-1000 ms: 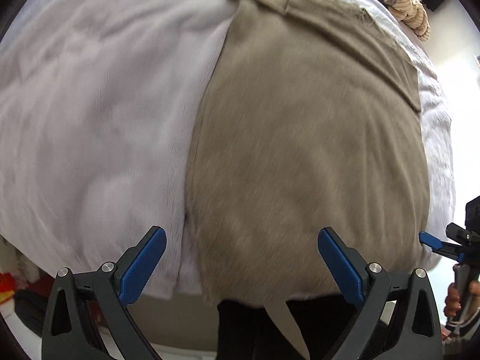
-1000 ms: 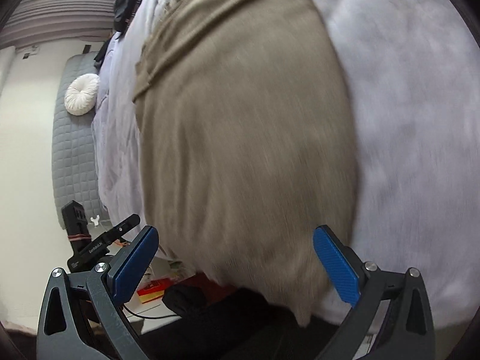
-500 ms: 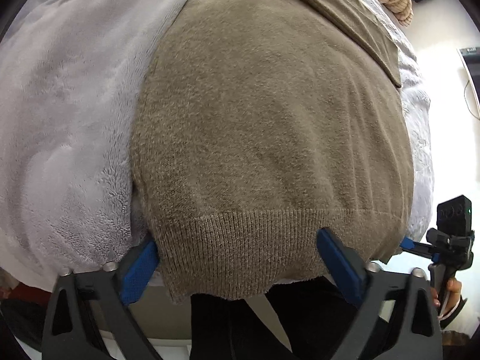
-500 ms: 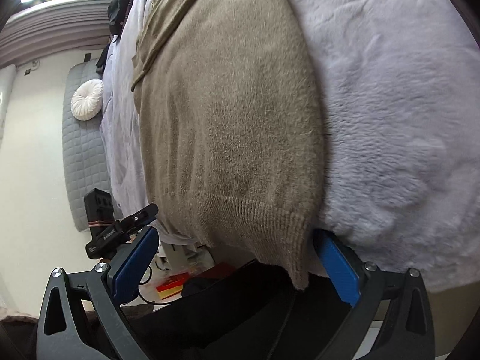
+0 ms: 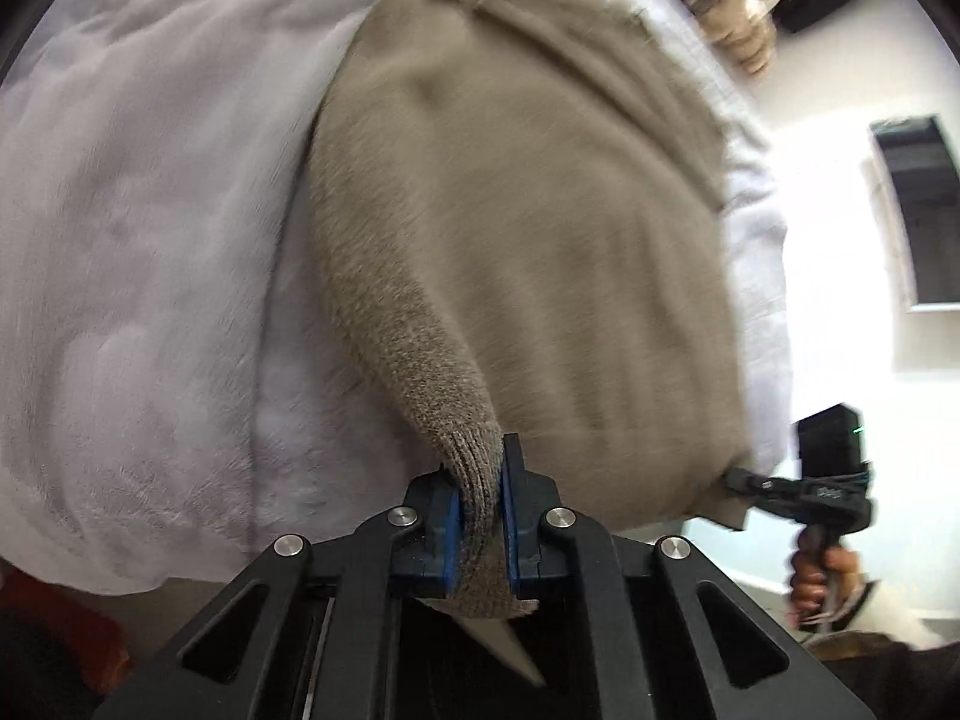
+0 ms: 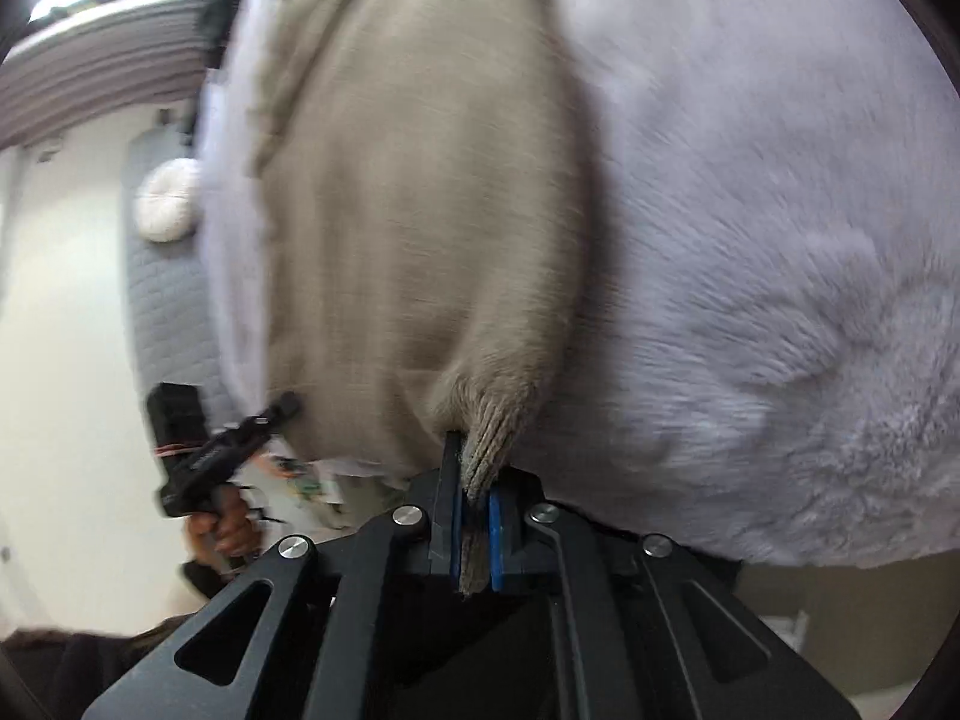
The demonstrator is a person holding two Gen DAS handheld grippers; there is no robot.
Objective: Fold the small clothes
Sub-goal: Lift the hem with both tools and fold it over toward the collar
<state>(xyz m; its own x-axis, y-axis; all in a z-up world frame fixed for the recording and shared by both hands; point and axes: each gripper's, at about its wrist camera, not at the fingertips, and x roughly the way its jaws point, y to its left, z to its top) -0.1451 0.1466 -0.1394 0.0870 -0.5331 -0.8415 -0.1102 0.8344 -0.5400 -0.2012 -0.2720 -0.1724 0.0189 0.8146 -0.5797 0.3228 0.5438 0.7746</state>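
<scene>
a: where was the sweater, and what did your grippers have?

b: the tan knit sweater (image 5: 528, 228) lay flat on the pale fleece blanket (image 5: 150, 252), running away toward 12 o'clock. your left gripper (image 5: 480, 516) was closing, its pads already pressing on the ribbed hem (image 5: 462, 420) at 6 o'clock. your right gripper (image 6: 474, 516) was clamped on the hem's other corner.

a: how would it handle?

b: i judged it soft, light and limp, likely to sag between your grips. the ribbed hem corners looked the firmest hold.
</scene>
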